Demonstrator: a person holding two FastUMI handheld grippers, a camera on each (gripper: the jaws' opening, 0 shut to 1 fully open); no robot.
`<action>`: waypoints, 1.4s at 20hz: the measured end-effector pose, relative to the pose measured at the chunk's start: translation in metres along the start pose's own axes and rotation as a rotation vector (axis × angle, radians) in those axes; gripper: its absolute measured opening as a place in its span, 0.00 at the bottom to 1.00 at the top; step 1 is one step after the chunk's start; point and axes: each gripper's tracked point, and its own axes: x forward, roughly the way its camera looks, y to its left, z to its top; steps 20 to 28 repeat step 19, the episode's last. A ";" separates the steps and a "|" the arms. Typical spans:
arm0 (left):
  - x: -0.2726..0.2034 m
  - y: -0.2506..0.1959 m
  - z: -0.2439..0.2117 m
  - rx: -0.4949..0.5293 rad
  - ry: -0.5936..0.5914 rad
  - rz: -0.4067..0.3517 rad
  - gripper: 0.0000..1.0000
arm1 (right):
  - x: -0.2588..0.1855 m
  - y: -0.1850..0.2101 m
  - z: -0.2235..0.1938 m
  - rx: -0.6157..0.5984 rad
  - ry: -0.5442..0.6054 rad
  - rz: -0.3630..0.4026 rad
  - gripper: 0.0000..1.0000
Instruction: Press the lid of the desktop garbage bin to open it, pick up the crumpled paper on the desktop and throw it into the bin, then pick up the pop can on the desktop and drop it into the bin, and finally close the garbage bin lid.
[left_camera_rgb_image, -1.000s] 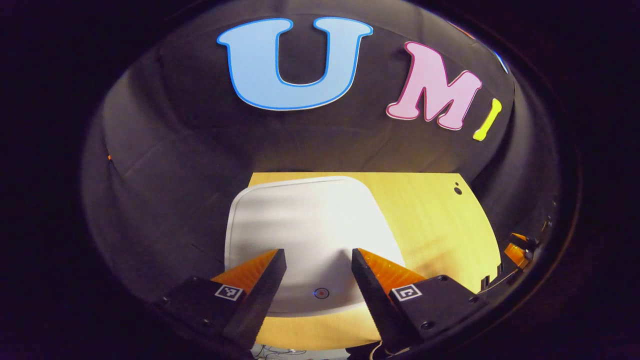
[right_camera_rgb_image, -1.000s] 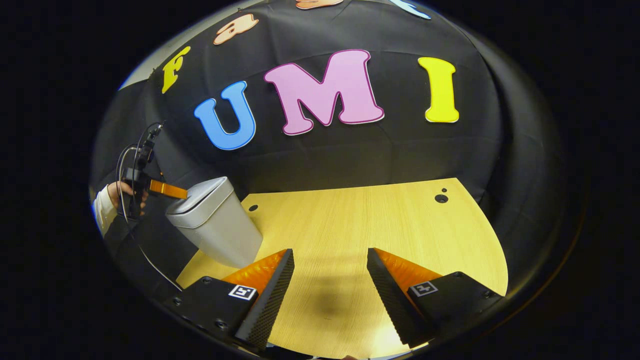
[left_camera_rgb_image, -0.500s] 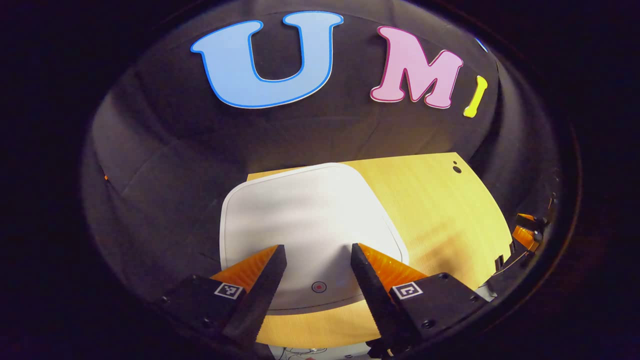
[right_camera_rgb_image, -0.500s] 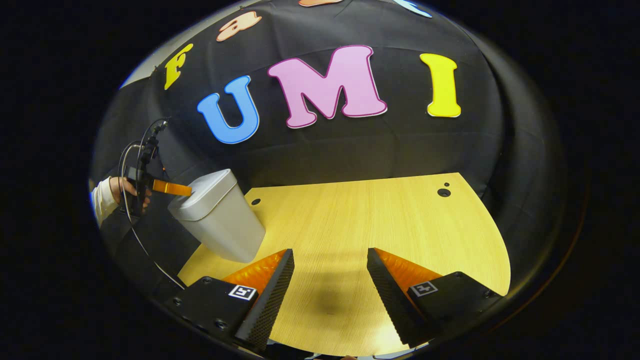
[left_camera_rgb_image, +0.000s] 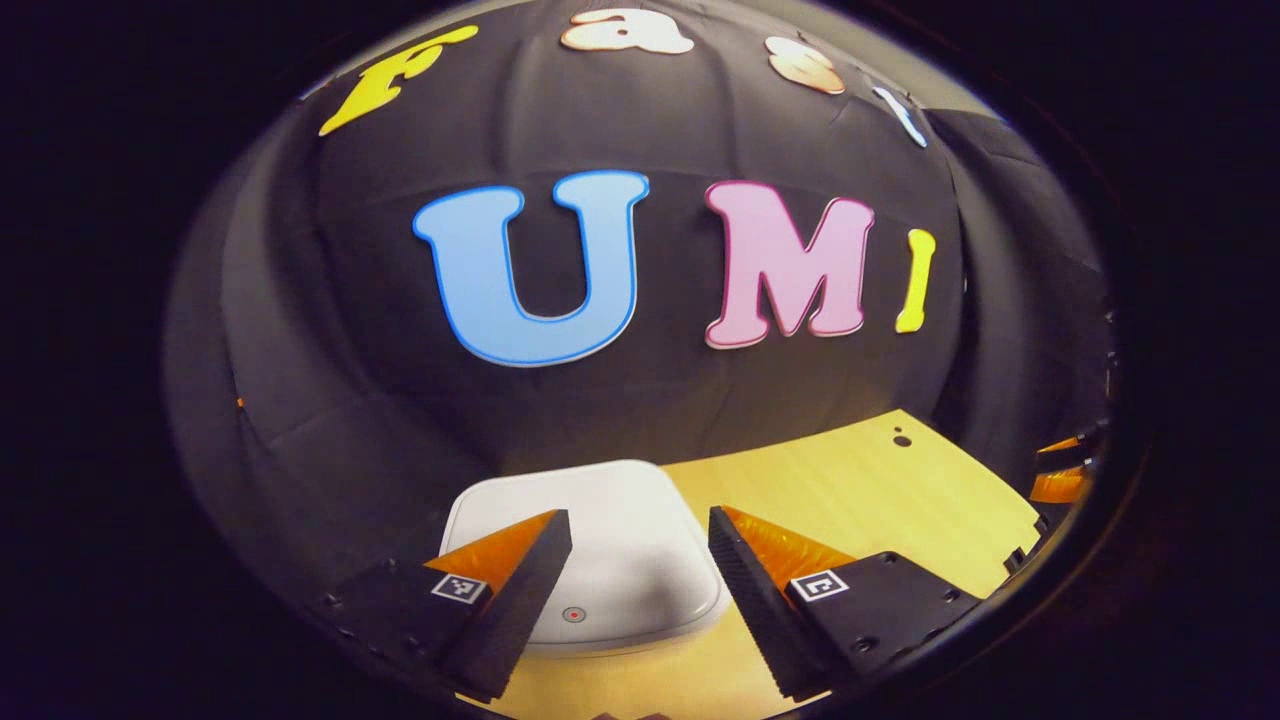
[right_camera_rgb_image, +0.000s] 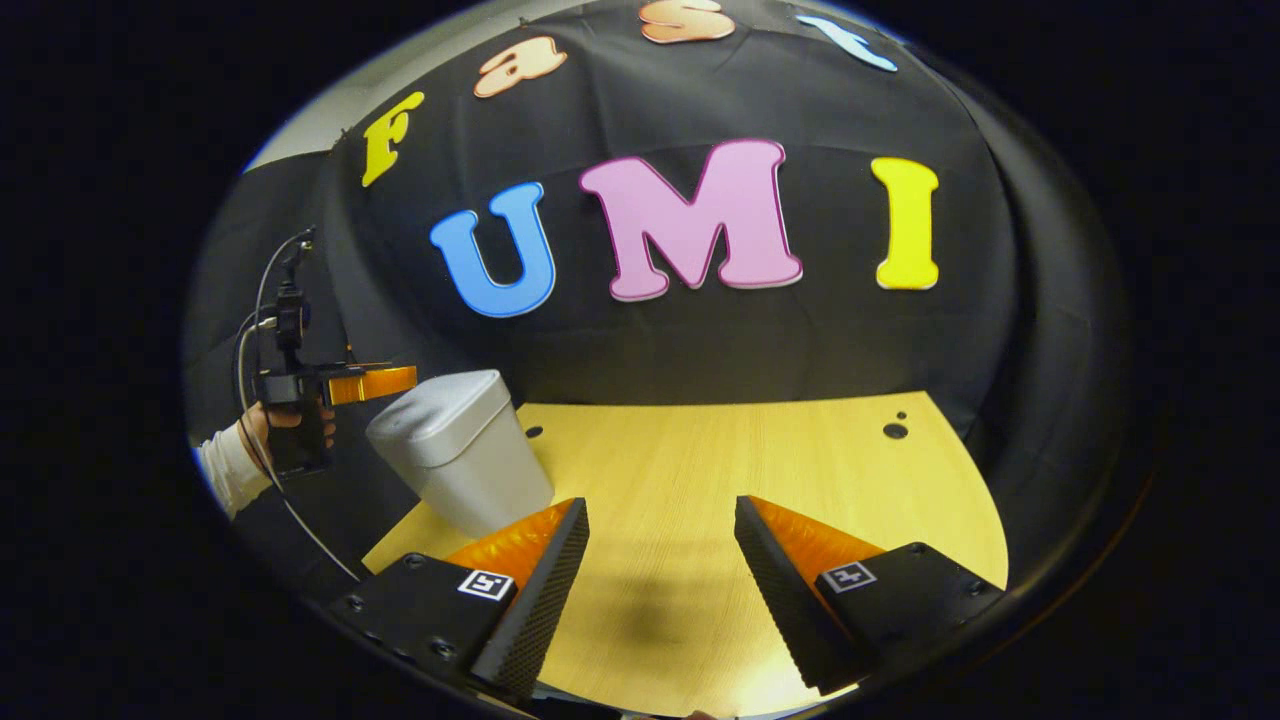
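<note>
**Hovering over the closed bin**

Holding both pairs of fingers wide, I grip nothing. In the left gripper view my left gripper (left_camera_rgb_image: 640, 545) hangs above the bin (left_camera_rgb_image: 600, 555), whose white lid (left_camera_rgb_image: 610, 520) lies shut between my fingers at 6 o'clock; a small red dot (left_camera_rgb_image: 573, 614) marks its near edge.

The right gripper view shows my right gripper (right_camera_rgb_image: 660, 540) over bare wooden desk (right_camera_rgb_image: 720, 460), the bin (right_camera_rgb_image: 460, 455) at 9 o'clock, and beyond it my hand (right_camera_rgb_image: 285, 420) and white sleeve (right_camera_rgb_image: 230, 470) with the left gripper (right_camera_rgb_image: 375, 383) above the lid.

Black cloth walls the booth.
</note>
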 end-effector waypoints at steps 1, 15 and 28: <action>-0.009 -0.014 0.008 0.005 -0.033 -0.021 0.94 | -0.004 0.002 0.013 -0.019 -0.037 -0.008 0.95; -0.097 -0.156 0.068 -0.007 -0.318 -0.158 0.94 | -0.051 0.026 0.114 -0.117 -0.386 -0.131 0.98; -0.099 -0.149 0.070 -0.014 -0.329 -0.111 0.93 | -0.053 0.021 0.115 -0.130 -0.395 -0.153 0.98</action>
